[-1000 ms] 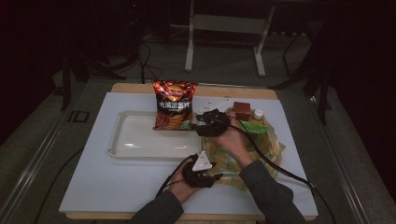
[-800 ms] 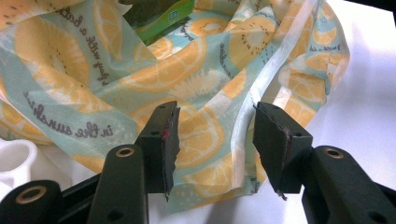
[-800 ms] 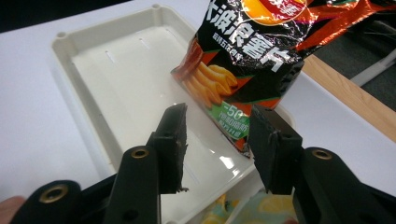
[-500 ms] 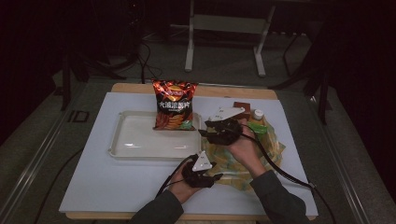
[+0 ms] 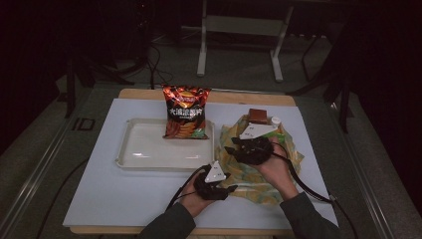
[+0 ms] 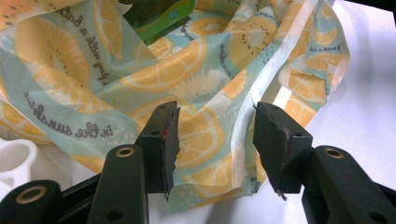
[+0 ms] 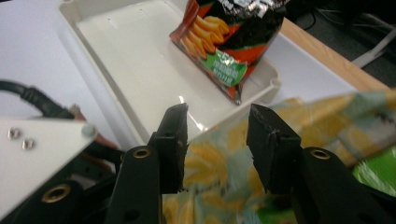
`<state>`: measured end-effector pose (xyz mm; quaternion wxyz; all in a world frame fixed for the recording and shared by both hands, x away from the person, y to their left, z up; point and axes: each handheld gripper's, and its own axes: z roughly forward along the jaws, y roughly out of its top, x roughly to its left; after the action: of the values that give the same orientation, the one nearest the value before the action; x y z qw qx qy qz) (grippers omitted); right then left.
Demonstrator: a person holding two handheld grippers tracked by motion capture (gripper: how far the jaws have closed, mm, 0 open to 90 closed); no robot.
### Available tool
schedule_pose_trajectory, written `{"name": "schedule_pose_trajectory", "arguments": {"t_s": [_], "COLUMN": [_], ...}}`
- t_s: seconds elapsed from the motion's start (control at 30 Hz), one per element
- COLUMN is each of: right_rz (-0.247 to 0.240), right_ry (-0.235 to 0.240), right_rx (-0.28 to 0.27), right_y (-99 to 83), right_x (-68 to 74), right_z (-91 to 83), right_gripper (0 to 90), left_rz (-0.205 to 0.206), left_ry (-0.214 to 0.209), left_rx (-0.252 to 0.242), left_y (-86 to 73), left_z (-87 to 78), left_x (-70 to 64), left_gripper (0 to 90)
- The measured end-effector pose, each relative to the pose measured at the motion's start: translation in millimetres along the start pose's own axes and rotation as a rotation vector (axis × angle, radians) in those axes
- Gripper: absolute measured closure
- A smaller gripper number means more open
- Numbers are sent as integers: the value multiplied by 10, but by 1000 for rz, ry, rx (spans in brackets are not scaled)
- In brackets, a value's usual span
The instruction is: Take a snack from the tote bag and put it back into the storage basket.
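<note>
High view: the right gripper point(image 5: 234, 148) has drawn back from the chip bag point(image 5: 185, 112) to sit over the lemon-print cloth point(image 5: 278, 159); the left gripper point(image 5: 226, 185) stays at the cloth's near-left edge, its tips dim. Bare counter point(image 5: 119, 199) lies left.

Left gripper view: jaws released, straddling a cloth hem point(image 6: 252, 93).

Right gripper view: jaws parted, empty above the cloth point(image 7: 224, 186) by the tray point(image 7: 140, 70) rim; the bag's point(image 7: 233, 42) top is cut off.

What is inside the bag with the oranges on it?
Inside the orange-print bag a green packet peeks out. At its far end stand a brown box and a white-capped bottle. The cloth covers anything deeper.
</note>
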<state>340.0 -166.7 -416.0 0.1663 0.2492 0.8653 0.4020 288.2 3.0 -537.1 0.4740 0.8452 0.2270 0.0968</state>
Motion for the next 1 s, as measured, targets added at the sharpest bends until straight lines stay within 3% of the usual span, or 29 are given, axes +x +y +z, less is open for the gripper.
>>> {"name": "schedule_pose_trajectory", "arguments": {"t_s": [0.37, 0.6, 1.0], "right_rz": [67, 85, 117], "right_ry": [10, 20, 41], "right_rx": [5, 23, 42], "right_y": [-332, -503, -768], "right_x": [-90, -120, -74], "right_z": [-132, -164, -163], "right_gripper": [588, 585, 568], "left_rz": [-8, -12, -18], "left_ry": [-2, 4, 5], "left_rx": [-2, 0, 7], "left_y": [-1, 0, 2], "left_z": [1, 7, 5], "left_x": [4, 7, 21], "left_gripper": [502, 501, 496]}}
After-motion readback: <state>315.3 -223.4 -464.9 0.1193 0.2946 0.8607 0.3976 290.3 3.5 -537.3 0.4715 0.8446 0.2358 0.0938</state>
